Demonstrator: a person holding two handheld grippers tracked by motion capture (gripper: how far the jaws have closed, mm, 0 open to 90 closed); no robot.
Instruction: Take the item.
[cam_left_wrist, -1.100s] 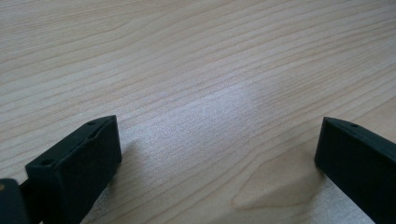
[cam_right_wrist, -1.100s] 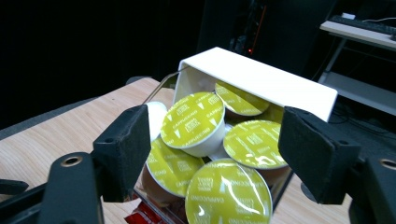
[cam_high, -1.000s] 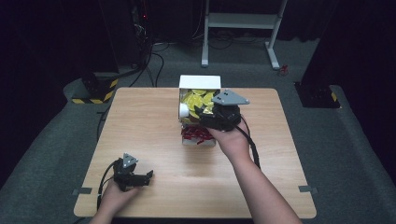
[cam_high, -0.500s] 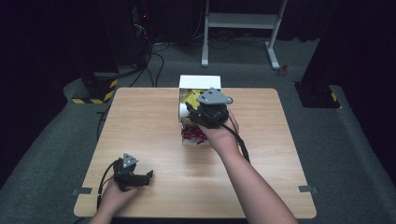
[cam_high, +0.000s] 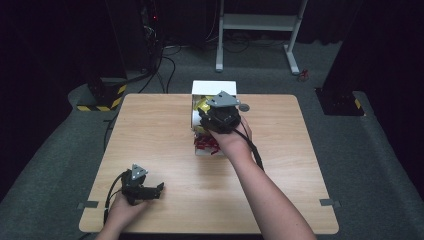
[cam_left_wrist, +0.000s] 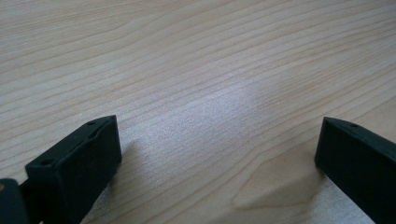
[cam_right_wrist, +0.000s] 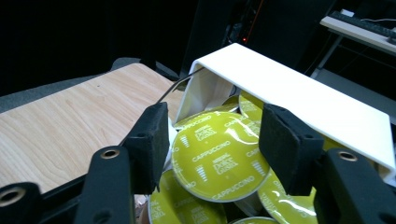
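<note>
Looking down from the high view: right gripper (cam_high: 212, 111) sits over the open white box (cam_high: 214, 88) at the far middle of the wooden table (cam_high: 150, 130), the person's right forearm reaching in from the bottom edge. Yellow-green capsules show inside the box beside the gripper body. Just in front of the box lies a smaller tray of red capsules (cam_high: 206, 145). Left gripper (cam_high: 159, 188) rests near the table's near left corner, well apart from the box.

Left gripper view: both black jaws spread wide, bare wood grain between them, nothing held.

Right gripper view: jaws have just been closing and now pinch a yellow-green capsule (cam_right_wrist: 215, 161) printed "CAPPUCCINO", one pad against each side of its rim. The capsule lies on top of other like capsules inside the box, under the white lid flap (cam_right_wrist: 299, 95).
</note>
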